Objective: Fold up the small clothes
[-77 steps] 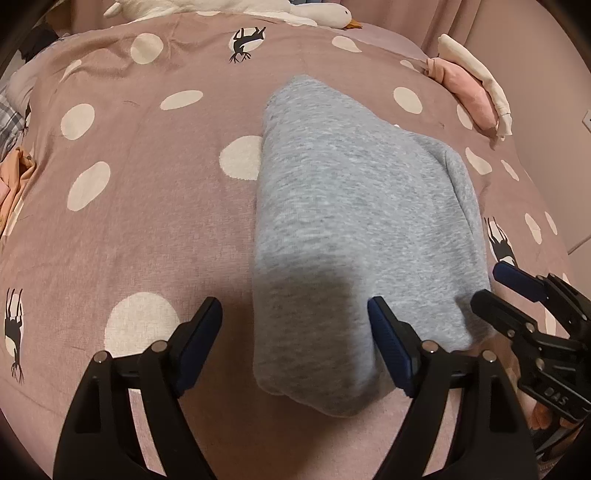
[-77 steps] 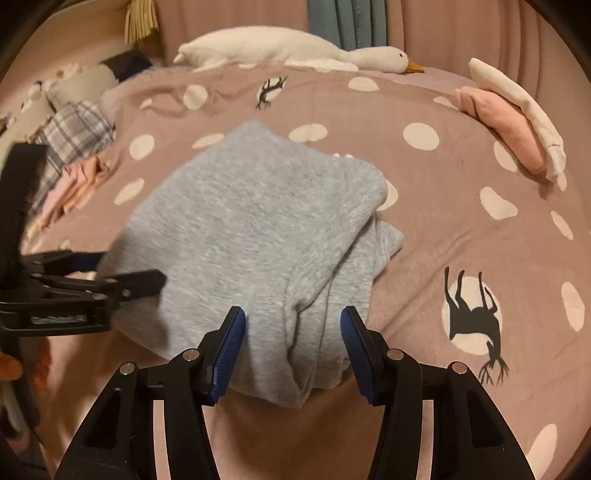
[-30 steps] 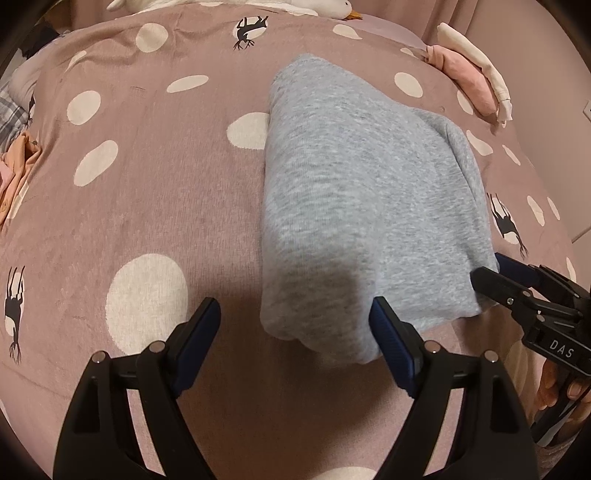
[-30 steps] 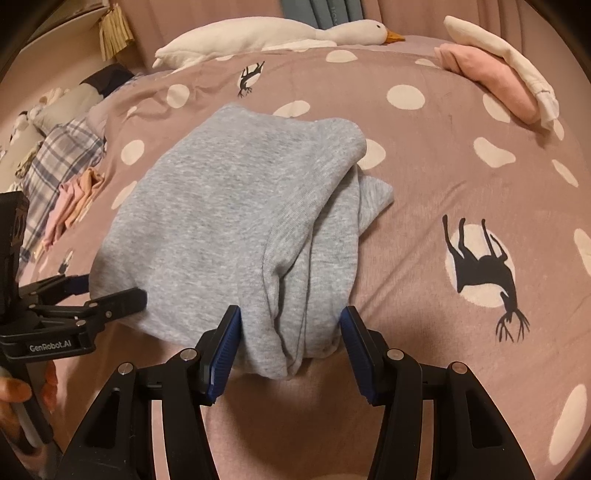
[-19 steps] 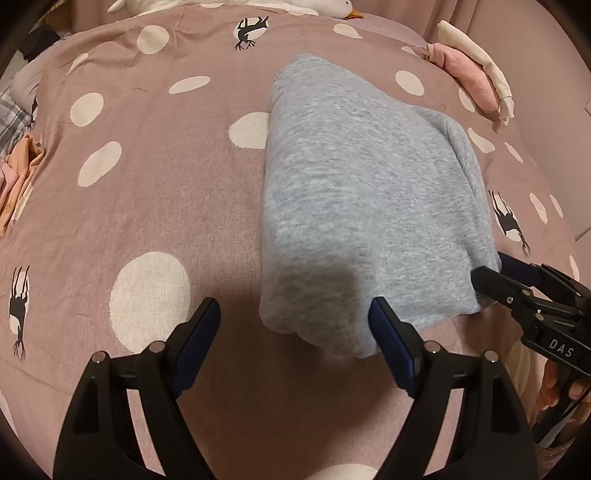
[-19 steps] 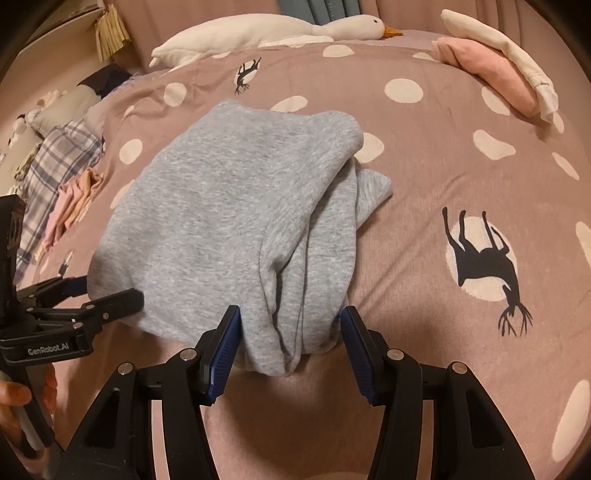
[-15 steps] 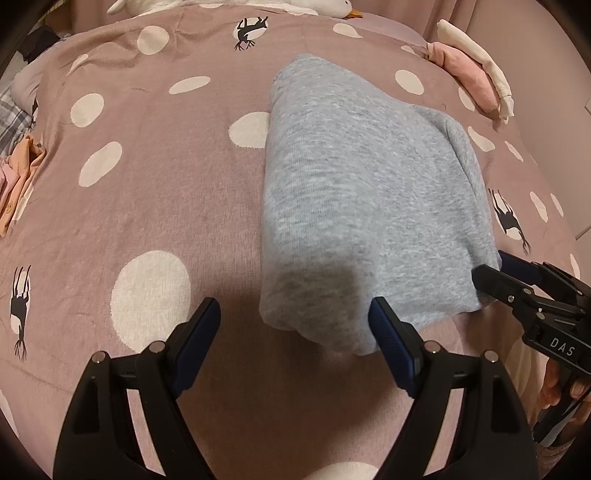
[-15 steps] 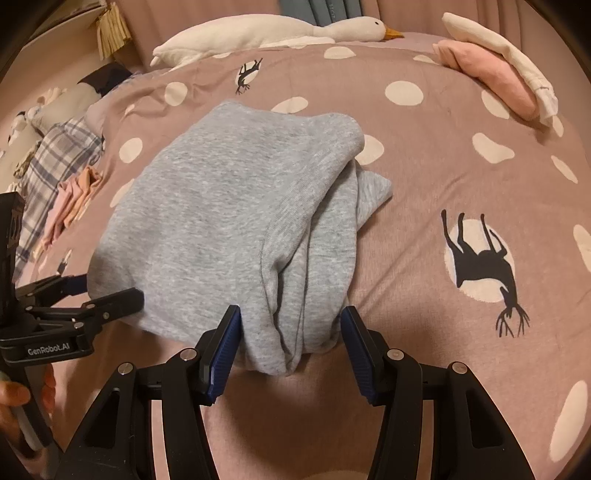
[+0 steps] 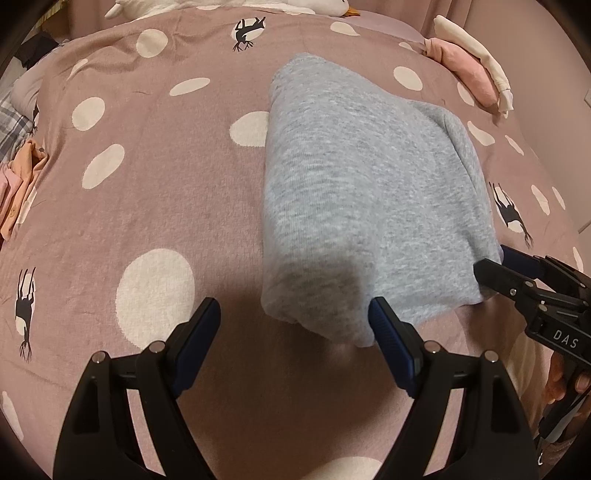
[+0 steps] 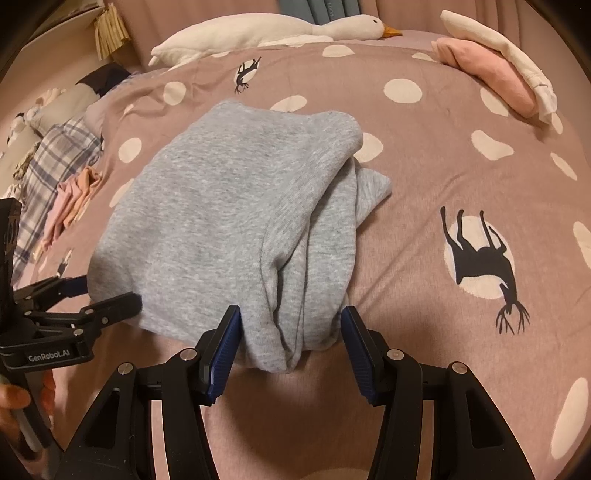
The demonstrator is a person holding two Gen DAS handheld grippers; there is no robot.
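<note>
Grey sweatshirt-type garment (image 10: 229, 221), folded into a thick bundle, lies approx. mid-bedspread (image 9: 155, 177), a bit toward the near edge; one folded side is smooth, the other shows stacked layers w/ a loose flap (image 10: 373, 188) poking out onto the cover. Right gripper (image 10: 291, 343) has its jaws spread either side of the bundle's near corner, layered edge sitting between the blue pads (image 10: 225, 343); left pad looks to touch the fabric, right pad just beside it, not pinching. Left gripper (image 9: 295, 332) also has jaws spread wide, near the other near corner of the garment; its right pad (image 9: 388, 332) overlaps the cloth edge, left pad over bare bedspread, nothing held. Each gripper shows in the other's view at the garment's near edge: left gripper (image 10: 77, 306), right gripper (image 9: 517, 273). Bedspread is mauve w/ cream dots and black deer prints (image 10: 484, 258). Further out: pink and white folded clothes (image 10: 491, 62) at the far right corner, white goose plush (image 10: 266, 31) along the far edge, plaid cloth (image 10: 55, 162) and peach/pink clothes (image 10: 70, 199) at the left edge.
</note>
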